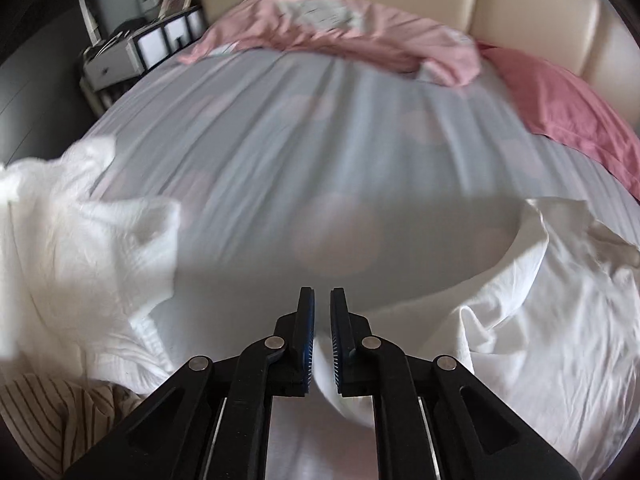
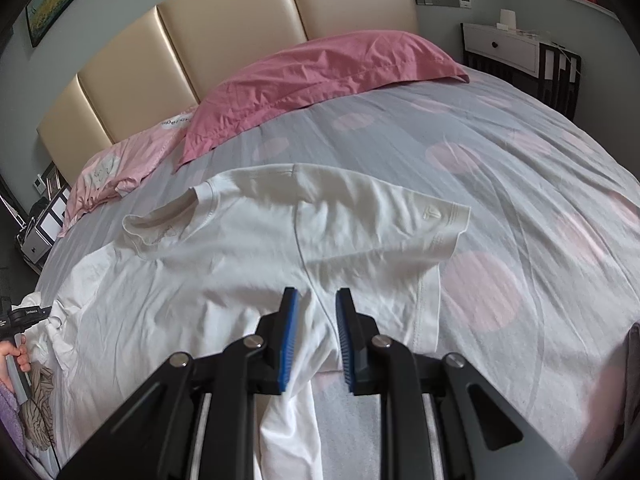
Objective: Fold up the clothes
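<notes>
White tee lay spread on the grey duvet, sleeves out, collar toward the pink pillow. Right gripper pinched a bunched fold at the hem, jaws only partly closed. Left gripper had white cloth between near-closed jaws, probably the same tee; view blurred. Striped garment sat at the near left edge.
</notes>
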Motion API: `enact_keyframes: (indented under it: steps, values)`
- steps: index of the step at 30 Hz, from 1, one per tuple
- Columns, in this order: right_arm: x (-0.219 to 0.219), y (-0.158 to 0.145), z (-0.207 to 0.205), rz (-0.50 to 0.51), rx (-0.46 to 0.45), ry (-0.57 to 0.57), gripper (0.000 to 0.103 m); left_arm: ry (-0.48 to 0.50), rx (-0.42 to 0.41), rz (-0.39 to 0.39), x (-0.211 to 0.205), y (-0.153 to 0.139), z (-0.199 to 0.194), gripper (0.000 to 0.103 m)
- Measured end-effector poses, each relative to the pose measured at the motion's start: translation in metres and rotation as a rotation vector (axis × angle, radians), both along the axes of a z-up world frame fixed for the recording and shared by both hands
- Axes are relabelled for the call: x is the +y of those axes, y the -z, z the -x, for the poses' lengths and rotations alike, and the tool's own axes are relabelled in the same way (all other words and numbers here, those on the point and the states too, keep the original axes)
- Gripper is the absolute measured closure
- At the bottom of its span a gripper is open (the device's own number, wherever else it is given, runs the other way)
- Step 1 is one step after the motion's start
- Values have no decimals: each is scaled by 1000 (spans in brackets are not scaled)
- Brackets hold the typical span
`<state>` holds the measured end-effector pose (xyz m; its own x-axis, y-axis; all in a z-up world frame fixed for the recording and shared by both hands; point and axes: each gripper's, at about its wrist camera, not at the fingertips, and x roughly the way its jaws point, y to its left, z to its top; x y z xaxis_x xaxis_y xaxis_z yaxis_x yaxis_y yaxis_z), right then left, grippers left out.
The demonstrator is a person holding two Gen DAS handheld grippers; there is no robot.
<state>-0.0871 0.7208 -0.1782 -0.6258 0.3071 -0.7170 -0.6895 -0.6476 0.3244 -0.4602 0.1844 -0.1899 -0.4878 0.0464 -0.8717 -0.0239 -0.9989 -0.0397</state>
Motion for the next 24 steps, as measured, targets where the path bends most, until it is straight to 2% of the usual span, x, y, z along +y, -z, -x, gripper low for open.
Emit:
enact_keyframes:
  steps: [1, 3, 5, 7, 10, 14, 16, 18, 20, 21, 24]
  values:
    - [2, 2, 1, 2, -7, 0, 84, 6, 5, -17, 1, -1, -3, 94]
    - [7, 5, 1, 4, -21, 6, 84, 60, 30, -65, 12, -8, -13, 84]
    - [15, 8, 0, 16, -27, 19, 84, 134, 47, -101, 30, -13, -23, 80]
    - [25, 12, -5, 33, -29, 46, 84, 212, 55, -127, 50, -14, -31, 80]
    - [43, 18, -13, 64, -34, 91, 84, 272, 27, -123, 75, -4, -25, 80]
    - [61, 33, -21, 160, -16, 111, 84, 233, -25, -96, 90, 18, 1, 80]
    - [65, 41, -24, 171, -60, 149, 84, 170, -52, -73, 87, 28, 17, 80]
    - [70, 49, -27, 165, -123, 199, 84, 111, -47, -80, 79, 26, 28, 79]
    - [72, 45, -32, 161, -102, 212, 84, 68, -19, -71, 75, 14, 33, 80]
    - [71, 40, -32, 152, -85, 206, 83, 67, -8, -72, 75, 9, 34, 80]
    - [55, 16, -9, 66, -59, 69, 82, 184, 5, -103, 96, -9, 28, 80]
